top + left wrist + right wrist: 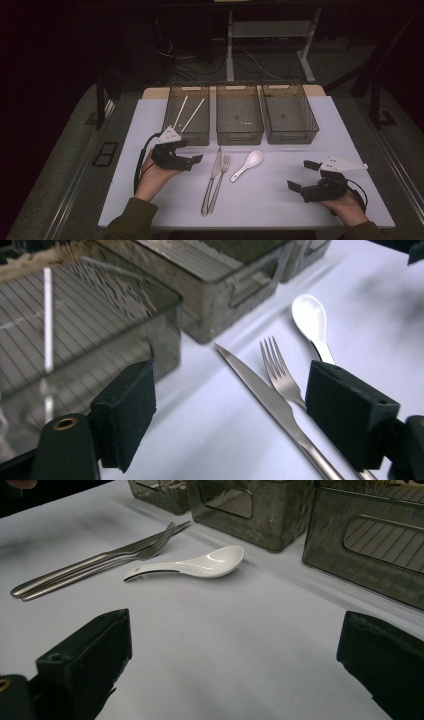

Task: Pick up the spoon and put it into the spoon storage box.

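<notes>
A: Comparing views: the high view shows the left gripper point(192, 159) held beside the knife point(214, 172), fingers released and grasping nothing. The right gripper point(303, 175) sits well apart at the tabletop's point(270, 200) right side, fingers likewise spread and empty.

B: What does the left gripper view add?

A: It shows the knife blade point(260, 390) and fork point(280, 375) between its black fingers point(125, 415), with the white spoon point(311, 320) beyond. The high view alone shows all three grey bins point(239, 114) in a row at the far edge, and two white chopsticks point(186, 114) lying in the left one.

B: And the right gripper view?

A: It shows the spoon point(192, 566) resting bowl up, near the knife and fork, which lie together, handles touching.

B: Surface and room?

A: A white tabletop; the room is dark, with desk legs point(230, 45) and cables point(260, 62) on the floor behind.

B: Any writing?

A: A small mark inside the middle bin, too small to read.
</notes>
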Action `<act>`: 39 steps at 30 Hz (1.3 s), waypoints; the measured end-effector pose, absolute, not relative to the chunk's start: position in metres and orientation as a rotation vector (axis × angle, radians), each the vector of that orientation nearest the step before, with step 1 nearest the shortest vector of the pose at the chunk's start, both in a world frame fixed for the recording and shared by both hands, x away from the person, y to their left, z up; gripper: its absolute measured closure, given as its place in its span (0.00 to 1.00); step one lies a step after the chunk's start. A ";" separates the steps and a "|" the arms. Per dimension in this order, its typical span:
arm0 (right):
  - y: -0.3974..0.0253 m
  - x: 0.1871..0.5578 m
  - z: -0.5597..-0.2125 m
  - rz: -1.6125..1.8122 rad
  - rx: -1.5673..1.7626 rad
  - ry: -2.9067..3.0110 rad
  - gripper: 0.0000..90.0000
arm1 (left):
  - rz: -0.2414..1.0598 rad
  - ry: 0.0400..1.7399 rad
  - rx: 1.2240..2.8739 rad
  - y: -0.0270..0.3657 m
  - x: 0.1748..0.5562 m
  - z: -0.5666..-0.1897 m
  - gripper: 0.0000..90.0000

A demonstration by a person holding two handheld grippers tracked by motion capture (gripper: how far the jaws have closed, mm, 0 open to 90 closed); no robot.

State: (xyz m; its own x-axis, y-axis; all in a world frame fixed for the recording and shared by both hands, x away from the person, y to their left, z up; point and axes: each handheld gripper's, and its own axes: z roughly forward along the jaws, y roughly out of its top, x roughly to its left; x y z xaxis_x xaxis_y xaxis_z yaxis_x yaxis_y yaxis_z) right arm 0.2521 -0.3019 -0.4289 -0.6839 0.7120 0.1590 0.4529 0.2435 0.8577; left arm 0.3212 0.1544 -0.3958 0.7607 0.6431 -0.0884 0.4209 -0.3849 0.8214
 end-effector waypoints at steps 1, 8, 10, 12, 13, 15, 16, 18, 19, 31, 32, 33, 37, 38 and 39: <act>-0.302 0.252 -0.429 1.415 1.087 2.256 0.01 | 0.304 0.797 2.034 0.155 0.318 -0.398 0.19; -0.303 0.254 -0.429 1.418 1.096 2.266 0.01 | 0.294 0.783 2.038 0.160 0.300 -0.416 0.14; -0.303 0.254 -0.429 1.414 1.105 2.270 0.01 | 0.302 0.774 2.036 0.161 0.296 -0.419 0.14; -0.303 0.254 -0.429 1.413 1.113 2.284 0.01 | 0.313 0.767 2.033 0.162 0.291 -0.422 0.10; -0.304 0.255 -0.429 1.411 1.112 2.288 0.01 | 0.316 0.765 2.031 0.163 0.288 -0.423 0.09; -0.304 0.256 -0.428 1.407 1.108 2.302 0.01 | 0.321 0.757 2.042 0.163 0.284 -0.426 0.06; -0.304 0.256 -0.428 1.405 1.113 2.305 0.01 | 0.323 0.747 2.047 0.163 0.281 -0.427 0.05; -0.305 0.257 -0.427 1.409 1.124 2.317 0.01 | 0.316 0.749 2.042 0.163 0.278 -0.429 0.02; -0.305 0.257 -0.426 1.405 1.127 2.323 0.01 | 0.304 0.751 2.042 0.163 0.277 -0.429 0.00; -0.299 0.267 -0.418 1.372 1.148 2.355 0.02 | 0.333 0.743 2.053 0.157 0.272 -0.426 0.00; -0.299 0.268 -0.418 1.377 1.145 2.359 0.02 | 0.340 0.742 2.051 0.157 0.272 -0.425 0.00; -0.299 0.268 -0.418 1.378 1.138 2.367 0.02 | 0.339 0.741 2.049 0.158 0.272 -0.425 0.00; -0.294 0.274 -0.415 1.391 1.133 2.371 0.02 | 0.331 0.747 2.049 0.159 0.272 -0.426 0.00; -0.293 0.275 -0.414 1.394 1.128 2.370 0.02 | 0.331 0.749 2.048 0.160 0.273 -0.426 0.00; -0.292 0.277 -0.413 1.402 1.123 2.370 0.02 | 0.330 0.749 2.051 0.161 0.273 -0.426 0.00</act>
